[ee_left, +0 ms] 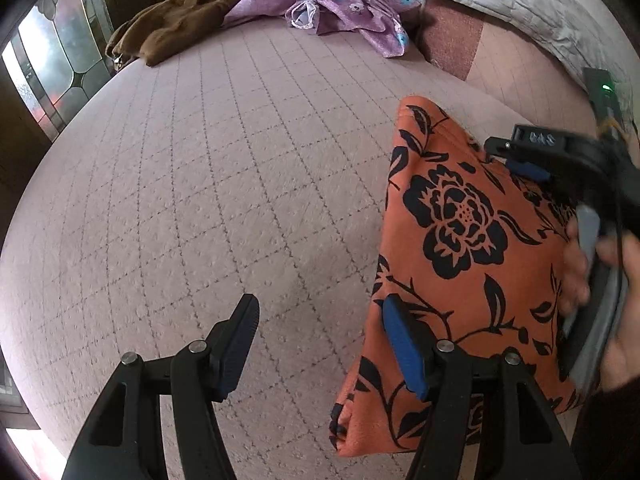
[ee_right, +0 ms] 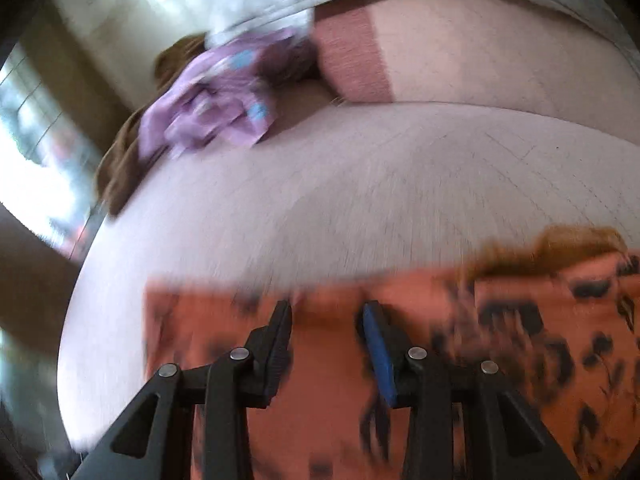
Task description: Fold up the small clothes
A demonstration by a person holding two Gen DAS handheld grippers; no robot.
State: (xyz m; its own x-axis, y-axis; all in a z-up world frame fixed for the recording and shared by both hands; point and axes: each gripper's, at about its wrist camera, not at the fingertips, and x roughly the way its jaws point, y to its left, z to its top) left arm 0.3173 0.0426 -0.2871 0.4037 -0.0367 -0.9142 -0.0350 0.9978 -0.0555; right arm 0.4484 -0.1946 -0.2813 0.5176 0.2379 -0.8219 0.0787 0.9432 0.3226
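A pale pink quilted bedspread (ee_left: 208, 184) covers the bed, with a brown garment (ee_left: 176, 16) and a purple flowered cloth (ee_left: 340, 4) heaped at its far edge. The orange floral garment (ee_left: 452, 240), folded flat, lies at the right. The left gripper (ee_left: 320, 344) tilts steeply down, jaws spread, 1 finger over the garment's left edge. The right gripper (ee_right: 328, 328), held in a hand (ee_left: 616, 280), angles down over the garment, jaws apart; blur hides any contact.
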